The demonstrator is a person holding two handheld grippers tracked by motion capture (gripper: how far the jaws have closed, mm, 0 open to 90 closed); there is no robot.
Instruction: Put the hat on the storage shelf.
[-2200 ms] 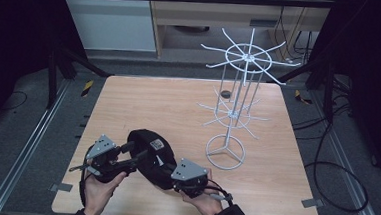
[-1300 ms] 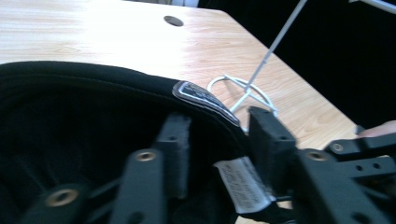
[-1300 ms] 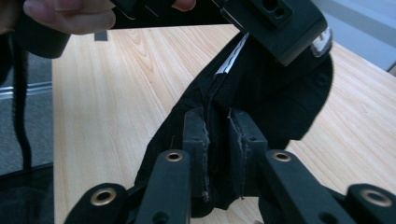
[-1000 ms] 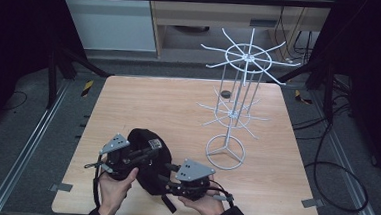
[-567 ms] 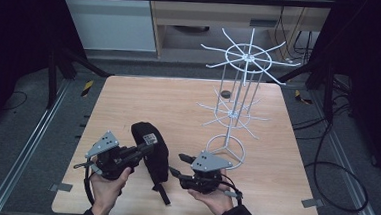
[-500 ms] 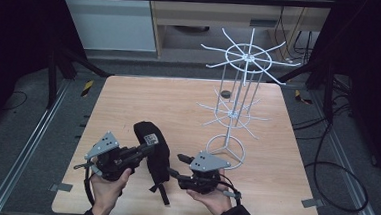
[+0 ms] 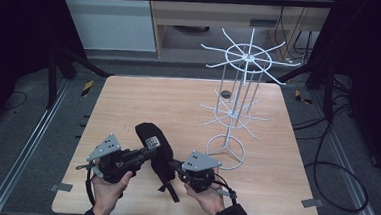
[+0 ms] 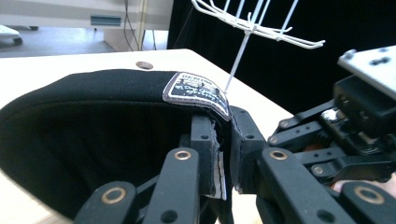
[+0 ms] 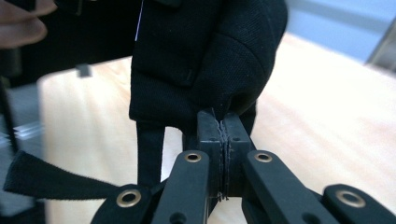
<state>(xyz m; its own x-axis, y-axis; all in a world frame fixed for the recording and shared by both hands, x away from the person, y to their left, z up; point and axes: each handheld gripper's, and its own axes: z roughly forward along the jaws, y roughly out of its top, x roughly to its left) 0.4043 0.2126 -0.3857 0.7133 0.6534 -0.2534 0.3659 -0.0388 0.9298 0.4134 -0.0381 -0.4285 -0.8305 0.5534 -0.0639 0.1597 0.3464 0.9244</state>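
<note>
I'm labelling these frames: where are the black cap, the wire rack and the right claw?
black cap (image 7: 152, 138), high view, its crown.
wire rack (image 7: 225, 151), high view, its ring base.
right claw (image 9: 223, 140), right gripper view, between its tips.

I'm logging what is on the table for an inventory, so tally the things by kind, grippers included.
Black cap: 1
White wire display rack: 1
Small dark round thing near the rack: 1
Hand-held grippers: 2, the left gripper and the right gripper, each with its jaws closed on the cap's fabric
Total: 5
</note>
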